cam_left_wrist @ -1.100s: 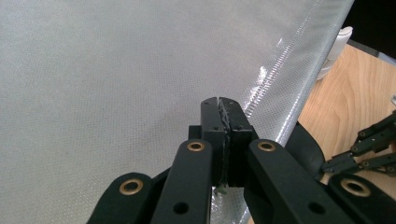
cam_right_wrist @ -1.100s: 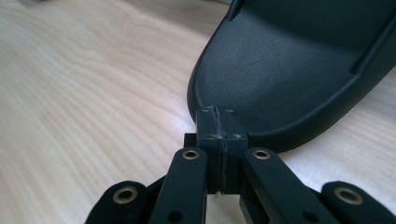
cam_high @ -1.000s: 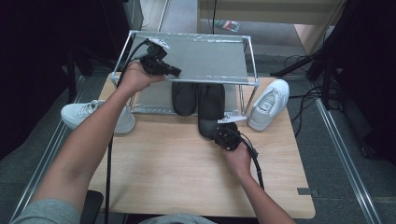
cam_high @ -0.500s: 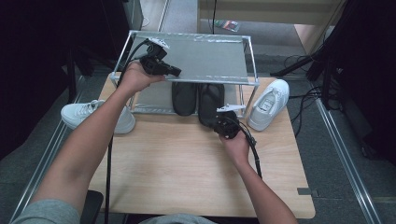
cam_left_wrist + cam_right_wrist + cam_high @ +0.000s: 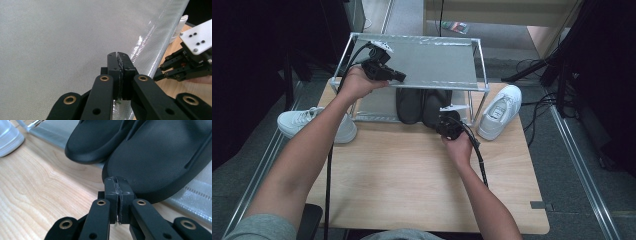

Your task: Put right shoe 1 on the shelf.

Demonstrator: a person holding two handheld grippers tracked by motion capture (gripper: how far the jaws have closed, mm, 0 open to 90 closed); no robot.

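A: Well, the rack (image 5: 412,60) fills the far half of the table; the black slippers (image 5: 422,105) lie on its lower shelf, long axis running away from the person.
B: Which hand's nearer?
A: The right gripper (image 5: 118,195), jaws pressed together and empty, tip at the right slipper's near end (image 5: 162,165). The left gripper (image 5: 120,72), likewise closed on nothing, hovers over the top shelf.
B: Hidden?
A: The slippers' far ends, under that shelf.

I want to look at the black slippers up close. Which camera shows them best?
The right gripper view: both black slippers sit big and sharp right beyond the shut right gripper, toes jutting off the shelf edge. The high view shows them small and dark under the rack's top shelf. The left gripper view looks across that top shelf instead.
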